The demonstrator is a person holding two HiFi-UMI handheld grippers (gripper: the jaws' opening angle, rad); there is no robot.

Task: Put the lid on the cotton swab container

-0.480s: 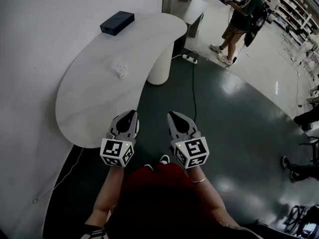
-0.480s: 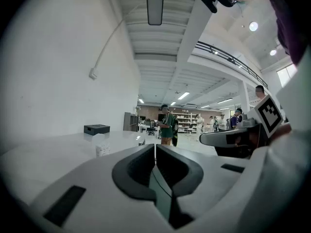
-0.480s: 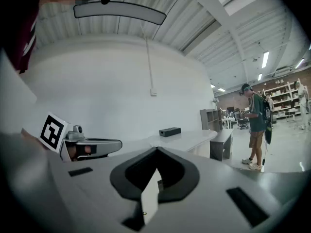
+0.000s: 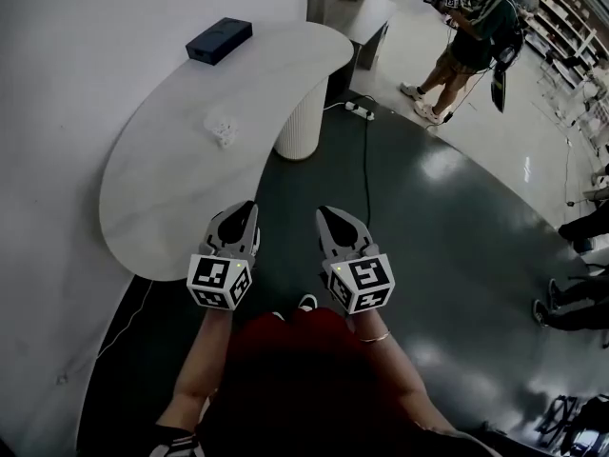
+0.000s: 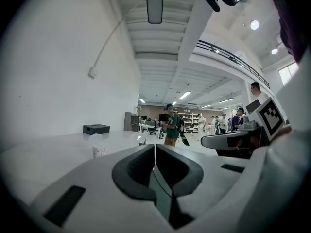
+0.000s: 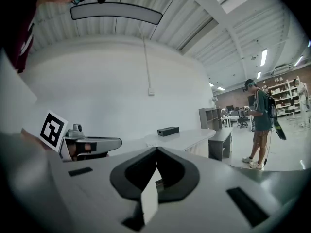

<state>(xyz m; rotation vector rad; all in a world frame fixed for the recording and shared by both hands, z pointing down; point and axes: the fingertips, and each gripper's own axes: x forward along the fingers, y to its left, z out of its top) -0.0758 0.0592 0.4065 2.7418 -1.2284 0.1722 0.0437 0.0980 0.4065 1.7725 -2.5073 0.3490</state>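
The cotton swab container (image 4: pixel 223 129) is a small pale translucent tub in the middle of the white curved table (image 4: pixel 162 188); it also shows in the left gripper view (image 5: pixel 100 150). I cannot make out a separate lid. My left gripper (image 4: pixel 245 208) hovers over the table's near edge, jaws shut and empty, with their tips meeting in its own view (image 5: pixel 155 147). The right gripper (image 4: pixel 325 215) hangs beside it over the dark floor, also shut with nothing held (image 6: pixel 156 152). Both are well short of the container.
A dark flat box (image 4: pixel 219 40) lies at the table's far end. The fluted table pedestal (image 4: pixel 303 122) stands on the floor, with a power strip and cable (image 4: pixel 360 112) beside it. A person (image 4: pixel 466 46) stands farther off, by a grey desk (image 4: pixel 366 17).
Both grippers have edged slightly forward toward the table, staying shut. The person in the background has shifted stance.
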